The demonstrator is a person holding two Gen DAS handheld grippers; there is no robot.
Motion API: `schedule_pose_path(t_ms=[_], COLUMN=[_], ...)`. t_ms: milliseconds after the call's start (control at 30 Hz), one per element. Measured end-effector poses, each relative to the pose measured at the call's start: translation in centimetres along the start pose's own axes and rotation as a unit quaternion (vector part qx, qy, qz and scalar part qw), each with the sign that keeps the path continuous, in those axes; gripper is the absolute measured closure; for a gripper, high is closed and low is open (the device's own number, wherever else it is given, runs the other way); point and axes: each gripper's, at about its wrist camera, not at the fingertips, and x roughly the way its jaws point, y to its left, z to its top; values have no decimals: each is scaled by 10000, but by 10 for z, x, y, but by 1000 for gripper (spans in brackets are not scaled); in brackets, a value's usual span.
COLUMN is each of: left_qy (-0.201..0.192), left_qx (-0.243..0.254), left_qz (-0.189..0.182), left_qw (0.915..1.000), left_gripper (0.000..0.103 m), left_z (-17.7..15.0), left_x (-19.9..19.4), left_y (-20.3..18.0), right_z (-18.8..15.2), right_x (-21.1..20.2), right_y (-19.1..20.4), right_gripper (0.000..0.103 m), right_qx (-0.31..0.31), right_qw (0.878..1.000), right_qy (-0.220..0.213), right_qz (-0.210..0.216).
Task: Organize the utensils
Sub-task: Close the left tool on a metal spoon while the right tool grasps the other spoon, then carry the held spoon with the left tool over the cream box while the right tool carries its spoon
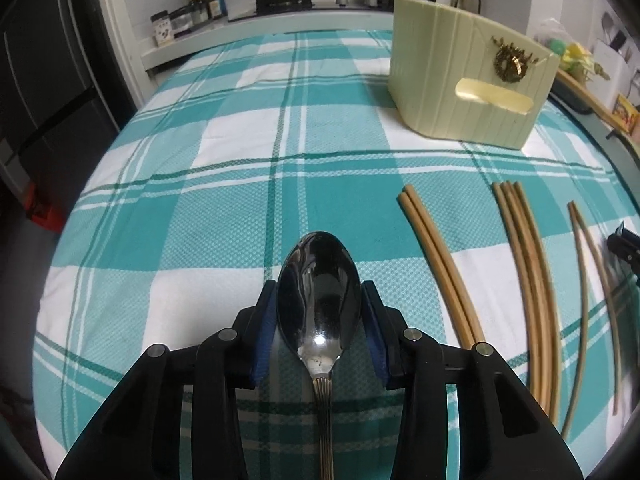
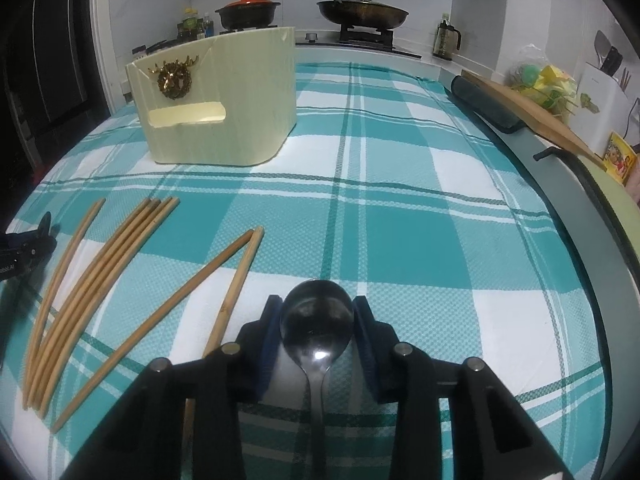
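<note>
Both sets of jaws are narrowed onto spoon bowls. On my left gripper [image 1: 319, 312] the blue pads sit against either side of the oval spoon [image 1: 318, 300], handle running back under the fingers. On my right gripper [image 2: 317, 332] the pads flank the round spoon [image 2: 317, 322] the same way, and I read contact there too, though the right-hand pad is harder to judge. I cannot tell whether either spoon is off the checked cloth [image 2: 400, 184] yet.

Taking the cream holder [image 2: 224, 108] with the gold stag badge as my landmark: I judge the job is barely begun. Its inside is hidden from both cameras, so I cannot say whether anything is already in it. Everything I can see lies on the cloth, on the near side of the holder.

Left to do, as I count it:
- 2 spoons, one per gripper, both nearer to me than the holder
- a bundle of 4 chopsticks [image 1: 528, 264], lying almost directly in front of the holder
- a tight pair of chopsticks [image 1: 440, 264], beside that bundle toward my left gripper
- a splayed pair of chopsticks [image 2: 228, 292] toward my right gripper

So 8 sticks and 2 spoons have yet to reach the holder
</note>
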Motion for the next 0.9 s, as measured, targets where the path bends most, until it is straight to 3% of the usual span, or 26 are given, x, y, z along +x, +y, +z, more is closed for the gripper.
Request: schedule_pose_path(t_ms=[433,900], left_qy=[-1106,-1560], left_qx=[-247,-346], left_qz=[-406,-706], left_qw=[9927,9846], left_gripper=[62,62], left_z=[4,9], left_x=[-101,-147], left_y=[11,15], right_z=[12,24], right_x=[-98,-148], right_y=[9,14], right_gripper=[67,68], right_qx=[18,-58], right_qw=[9938,9861], right_qy=[-1033,-1588], right_qz=[422,491])
